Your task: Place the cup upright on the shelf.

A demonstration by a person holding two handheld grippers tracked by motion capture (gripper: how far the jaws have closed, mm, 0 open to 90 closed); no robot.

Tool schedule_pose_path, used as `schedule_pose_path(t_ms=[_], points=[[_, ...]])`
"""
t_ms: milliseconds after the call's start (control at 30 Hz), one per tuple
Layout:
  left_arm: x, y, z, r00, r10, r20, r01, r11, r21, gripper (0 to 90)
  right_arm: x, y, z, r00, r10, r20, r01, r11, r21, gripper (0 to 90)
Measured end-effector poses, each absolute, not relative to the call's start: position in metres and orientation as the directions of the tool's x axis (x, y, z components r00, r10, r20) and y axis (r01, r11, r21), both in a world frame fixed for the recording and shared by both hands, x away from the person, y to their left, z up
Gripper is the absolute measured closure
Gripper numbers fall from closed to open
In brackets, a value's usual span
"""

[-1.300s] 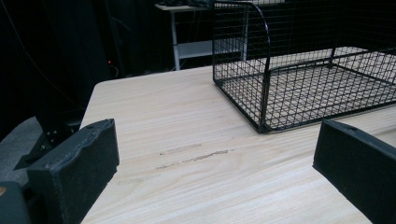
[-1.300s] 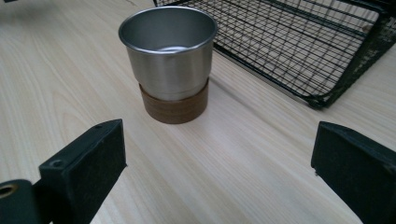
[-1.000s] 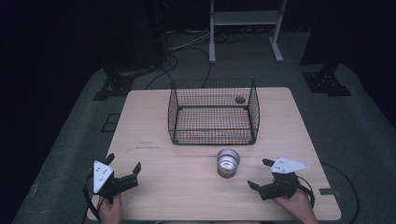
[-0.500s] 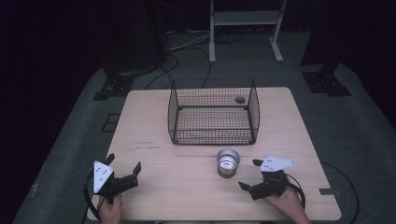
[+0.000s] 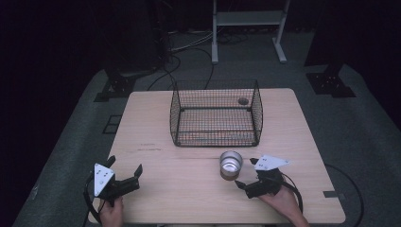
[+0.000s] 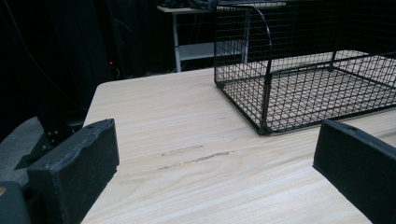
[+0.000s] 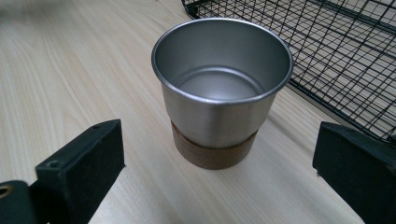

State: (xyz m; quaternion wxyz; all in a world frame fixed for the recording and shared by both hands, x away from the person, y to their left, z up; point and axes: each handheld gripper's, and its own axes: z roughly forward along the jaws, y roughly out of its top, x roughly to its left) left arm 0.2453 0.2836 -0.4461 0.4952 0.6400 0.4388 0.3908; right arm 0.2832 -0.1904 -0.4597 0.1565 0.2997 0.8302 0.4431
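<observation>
Cup point(image 5: 231, 164) stands upright on the surface point(image 5: 189, 189), just in front of the wire basket point(image 5: 215, 113) and apart from it. In the right gripper view the cup point(image 7: 222, 91) sits between the two jaws but ahead of them, no contact on either side.

Right hand-held gripper point(image 5: 249, 177): jaws spread wide, aimed at the cup, near it, not touching. Left hand-held gripper point(image 5: 124, 176): jaws also spread, holding nothing, well apart from the cup at the near left of the surface; its own view looks across bare wood toward the basket point(image 6: 303, 70).

Handling, judged from appearance:
- Thin polished metal wall, empty inside: likely light.
- Stiff; should not deform under a moderate squeeze.
- Smooth and tapered, wider at the rim: the jaws could slip upward or the cup could slide down if pinched loosely.
- Brown band around the base point(image 7: 212, 149), looks like wood or cork, probably less slick than the metal.
- Not fragile, but light enough to tip if one jaw arrives first.

Where to hold: across the body, jaws on opposite sides, mid-height or lower near the band, both pads meeting together. Rim pinch also possible, less stable.
</observation>
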Motion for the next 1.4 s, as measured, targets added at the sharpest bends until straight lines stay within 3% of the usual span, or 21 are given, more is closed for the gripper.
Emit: schedule_pose_path(t_ms=[1167,1400], points=[[0.244,0.285,-0.445,0.303,0.951,0.062,0.167,-0.117,0.979,0.0,0.319,-0.152,-0.465,-0.771,0.636,0.035,0.406,0.448,0.796,0.0],[0.244,0.285,-0.445,0.303,0.951,0.061,0.166,-0.116,0.979,0.0,0.32,-0.151,-0.465,-0.769,0.637,0.039,0.405,0.439,0.802,7.0]])
